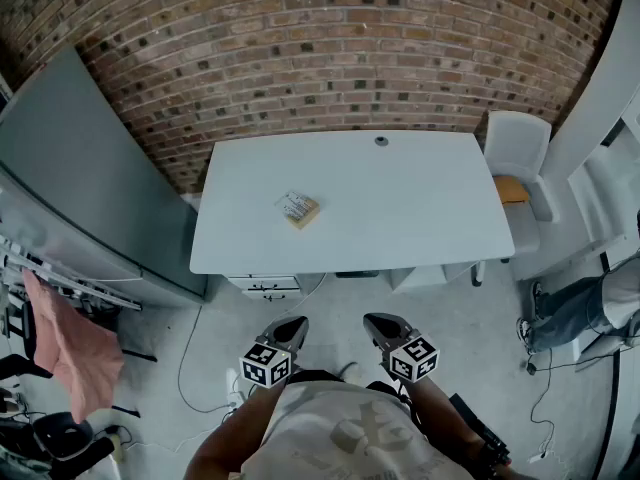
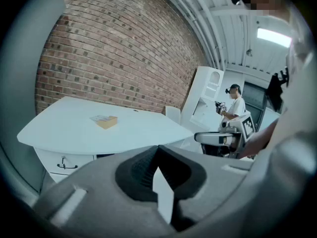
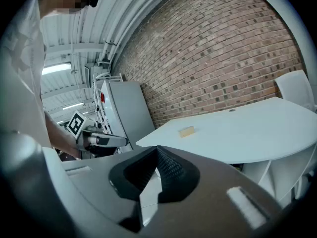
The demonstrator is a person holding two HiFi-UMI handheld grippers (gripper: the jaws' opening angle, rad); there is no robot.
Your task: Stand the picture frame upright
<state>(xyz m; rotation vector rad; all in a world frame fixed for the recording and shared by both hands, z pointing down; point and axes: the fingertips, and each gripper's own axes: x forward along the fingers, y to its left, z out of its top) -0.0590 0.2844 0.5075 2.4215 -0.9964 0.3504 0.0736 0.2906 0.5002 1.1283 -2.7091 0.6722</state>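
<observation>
The picture frame (image 1: 298,209) is a small tan wooden block lying flat on the white table (image 1: 400,218), left of its middle. It also shows in the left gripper view as the frame (image 2: 105,121) and far off in the right gripper view as the frame (image 3: 186,131). My left gripper (image 1: 290,330) and right gripper (image 1: 380,326) hang side by side in front of the table's near edge, well short of the frame. Both are shut and hold nothing: the left gripper (image 2: 156,152) and right gripper (image 3: 157,155) show their jaws closed together.
A brick wall (image 1: 330,38) stands behind the table. A grey cabinet (image 1: 80,188) is at the left, a white chair (image 1: 520,163) at the table's right end. A drawer unit (image 1: 265,286) sits under the table. Another person (image 2: 237,105) stands far off. Cables lie on the floor.
</observation>
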